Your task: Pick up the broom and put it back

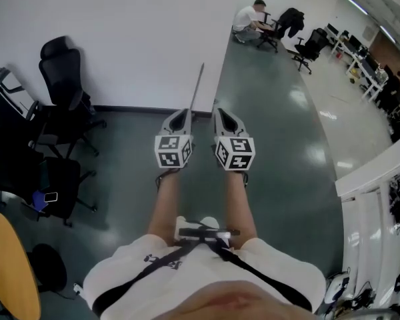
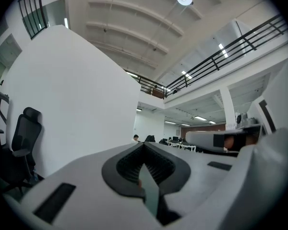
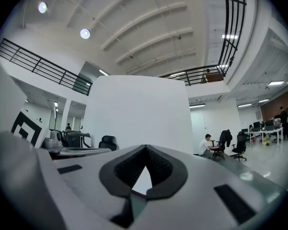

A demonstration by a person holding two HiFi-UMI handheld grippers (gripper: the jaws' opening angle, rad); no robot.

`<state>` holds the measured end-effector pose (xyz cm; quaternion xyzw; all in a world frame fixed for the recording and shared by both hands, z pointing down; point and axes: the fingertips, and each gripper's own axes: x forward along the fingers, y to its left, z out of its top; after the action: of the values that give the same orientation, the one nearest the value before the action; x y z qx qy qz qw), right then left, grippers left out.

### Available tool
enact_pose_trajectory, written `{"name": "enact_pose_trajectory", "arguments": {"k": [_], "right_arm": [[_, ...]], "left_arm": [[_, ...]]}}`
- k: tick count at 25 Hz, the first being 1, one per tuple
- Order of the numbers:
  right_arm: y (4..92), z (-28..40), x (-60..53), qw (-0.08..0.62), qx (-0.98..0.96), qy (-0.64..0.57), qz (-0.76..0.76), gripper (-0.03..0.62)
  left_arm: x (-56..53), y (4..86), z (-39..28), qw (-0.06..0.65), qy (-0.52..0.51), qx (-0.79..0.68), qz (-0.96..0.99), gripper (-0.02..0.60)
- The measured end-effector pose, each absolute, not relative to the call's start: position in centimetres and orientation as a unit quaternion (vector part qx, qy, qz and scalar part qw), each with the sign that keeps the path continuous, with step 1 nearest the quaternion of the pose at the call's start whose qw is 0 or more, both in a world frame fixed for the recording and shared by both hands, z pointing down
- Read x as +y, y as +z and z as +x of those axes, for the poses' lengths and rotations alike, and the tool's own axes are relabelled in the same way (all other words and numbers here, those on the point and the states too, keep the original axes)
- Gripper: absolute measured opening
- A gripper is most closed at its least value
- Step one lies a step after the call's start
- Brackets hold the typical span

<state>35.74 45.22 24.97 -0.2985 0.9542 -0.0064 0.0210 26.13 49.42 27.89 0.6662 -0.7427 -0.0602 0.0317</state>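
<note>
i hold both grippers out level in front of me, side by side above the grey-green floor (image 1: 287,159), their marker cubes facing up at me. the left gripper (image 1: 184,112) has its fingers (image 2: 129,164) together, tips meeting, with nothing between them; through the small gap lower down i see only floor. the right gripper (image 1: 220,110) is the same: fingers (image 3: 165,166) closed tip to tip and empty, only a sliver of white wall showing through the hollow of the pads.

the broom (image 1: 197,85) shows as a thin grey handle just beyond the left gripper, slanting up against the end of the white wall (image 1: 133,39), near the corner where the wall stops and the open floor runs on. its lower end is hidden behind the left gripper's tips in the head view, so i cannot see the brush part or tell how it rests on the floor. neither gripper touches it as far as i can tell, and it shows in neither gripper view.

to my left a black office chair (image 1: 63,72) stands at the wall, with another dark chair (image 1: 53,185) nearer me carrying a phone (image 1: 51,197) on its seat. far down the room a person (image 1: 247,19) sits at a desk, well apart from me.
</note>
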Motion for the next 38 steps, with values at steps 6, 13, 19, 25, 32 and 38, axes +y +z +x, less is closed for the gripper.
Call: {"name": "enact_pose_trajectory", "arguments": {"k": [6,13,19,25,32,38], "right_arm": [[27.5,30.3,43.5,-0.007,0.955,-0.016,-0.296,-0.003],[29.9,23.1,40.4,-0.024,0.963,-0.037,-0.265,-0.003],[30.6,16.0,34.8,-0.004,0.973,-0.023,-0.231,-0.003],[28.8,10.8,24.2,0.021,0.973,0.015,-0.230,-0.003],[27.6,9.4,11.9,0.042,0.967,-0.034,-0.248,-0.003],[31.1,4.6,6.5,0.020,0.967,-0.058,-0.246,-0.003]], "left_arm": [[47.7,30.3,21.7,0.052,-0.058,-0.740,0.668,0.011],[44.8,32.5,16.3,0.076,-0.058,-0.748,0.657,0.012],[39.3,33.4,10.2,0.065,-0.042,-0.752,0.655,0.011],[29.5,31.8,4.3,0.033,-0.006,-0.750,0.660,0.012],[18.3,30.9,1.7,0.045,-0.014,-0.757,0.652,0.012],[12.0,33.7,-2.9,0.076,-0.014,-0.747,0.660,0.012]]}}
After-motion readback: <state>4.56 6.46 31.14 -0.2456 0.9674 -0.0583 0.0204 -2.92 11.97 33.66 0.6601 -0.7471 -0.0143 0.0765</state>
